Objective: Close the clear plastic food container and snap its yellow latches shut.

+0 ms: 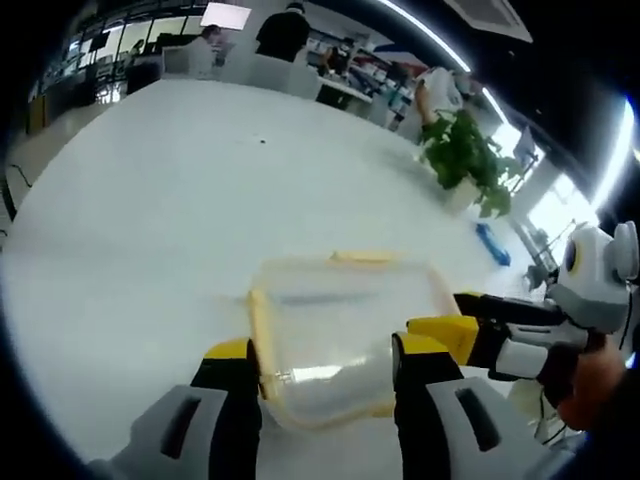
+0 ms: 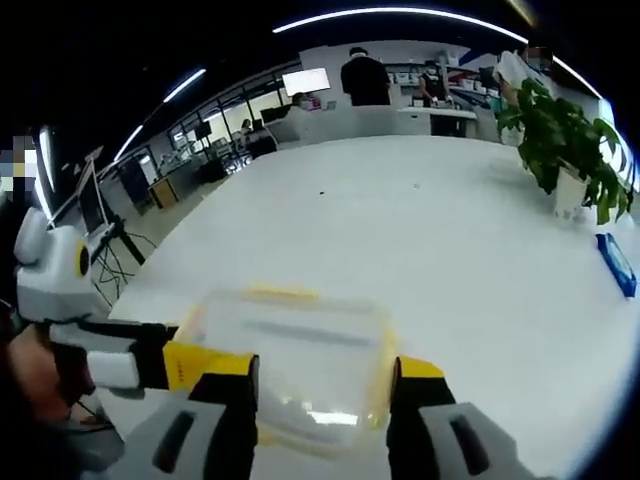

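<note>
Both grippers' fingers (image 1: 228, 352) round lidded clear container (image 1: 340, 330), contents unclear.

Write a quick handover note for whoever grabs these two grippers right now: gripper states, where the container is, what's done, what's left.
Left gripper: open, jaws straddling the near end of the clear plastic food container with yellow trim on the white table.
Right gripper: open, jaws either side of the container's opposite end; its yellow-tipped jaw shows in the left gripper view beside the container's edge.
Done: the lid appears to sit on the container.
Left: press the yellow latches shut; whether any is already snapped cannot be told.
</note>
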